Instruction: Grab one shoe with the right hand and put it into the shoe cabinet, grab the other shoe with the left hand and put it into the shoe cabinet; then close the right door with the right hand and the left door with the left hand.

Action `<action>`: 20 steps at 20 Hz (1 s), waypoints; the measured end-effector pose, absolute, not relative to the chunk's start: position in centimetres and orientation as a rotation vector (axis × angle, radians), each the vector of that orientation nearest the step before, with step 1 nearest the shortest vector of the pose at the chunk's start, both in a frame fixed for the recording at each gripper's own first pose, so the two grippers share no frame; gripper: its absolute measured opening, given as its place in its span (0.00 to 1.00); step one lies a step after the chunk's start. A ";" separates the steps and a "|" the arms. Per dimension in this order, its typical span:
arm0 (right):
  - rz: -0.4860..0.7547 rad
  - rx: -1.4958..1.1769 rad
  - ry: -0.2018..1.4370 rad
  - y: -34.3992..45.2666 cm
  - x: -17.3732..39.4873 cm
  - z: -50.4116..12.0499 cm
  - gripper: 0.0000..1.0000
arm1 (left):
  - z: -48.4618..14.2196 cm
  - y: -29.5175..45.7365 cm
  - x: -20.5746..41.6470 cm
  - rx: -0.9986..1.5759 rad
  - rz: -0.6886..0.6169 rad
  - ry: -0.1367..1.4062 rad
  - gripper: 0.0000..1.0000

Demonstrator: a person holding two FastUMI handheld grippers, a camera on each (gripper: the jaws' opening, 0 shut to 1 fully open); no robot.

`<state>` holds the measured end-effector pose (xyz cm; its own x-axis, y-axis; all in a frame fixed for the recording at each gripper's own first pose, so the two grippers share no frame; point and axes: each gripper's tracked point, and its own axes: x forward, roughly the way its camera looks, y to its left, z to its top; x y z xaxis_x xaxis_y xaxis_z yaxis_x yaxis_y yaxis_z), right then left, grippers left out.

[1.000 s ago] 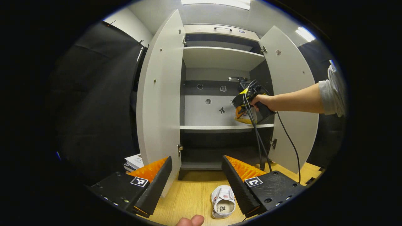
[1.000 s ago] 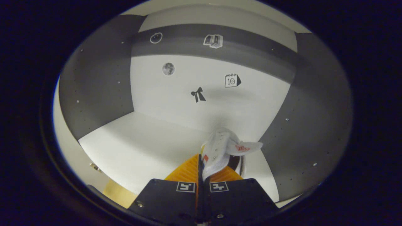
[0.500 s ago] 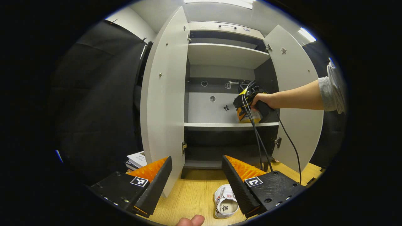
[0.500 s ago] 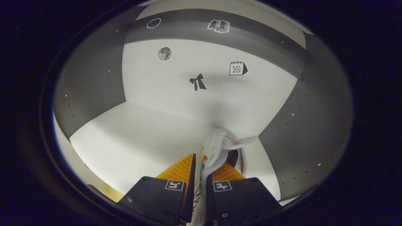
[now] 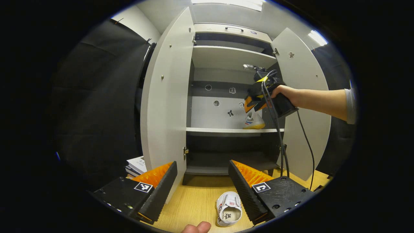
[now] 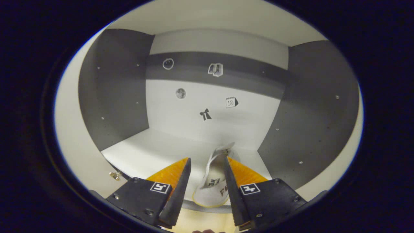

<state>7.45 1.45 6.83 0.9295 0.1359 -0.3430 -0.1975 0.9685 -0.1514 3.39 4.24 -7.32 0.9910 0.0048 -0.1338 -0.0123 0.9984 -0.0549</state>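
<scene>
**A:** Between the spread fingers of the right gripper (image 6: pixel 207 174) sits the first shoe (image 6: pixel 213 181), loose on the shelf (image 6: pixel 152 152).

**B:** I'd back straight out. Left gripper (image 5: pixel 203 181), fingers apart, has the second shoe (image 5: pixel 229 212) just below.

We see one white sneaker (image 6: pixel 213 184) resting on the shoe cabinet's (image 5: pixel 168 97) middle shelf at 3 o'clock; the other sneaker (image 5: pixel 229 212) lies opening-up on the wooden floor at 6 o'clock; both doors stand open.
</scene>
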 end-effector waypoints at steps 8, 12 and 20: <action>0.189 -0.108 0.149 -1.0 -5.5 5.3 0.72 | -7.5 2.4 2.5 -0.063 -0.034 0.145 0.95; 0.151 -0.080 0.071 -3.2 -10.8 2.1 0.71 | -7.9 2.0 1.7 -0.076 -0.038 0.165 0.95; 0.151 -0.131 0.001 -4.4 -20.1 -4.6 0.75 | -9.7 2.2 1.0 -0.042 -0.031 0.214 0.95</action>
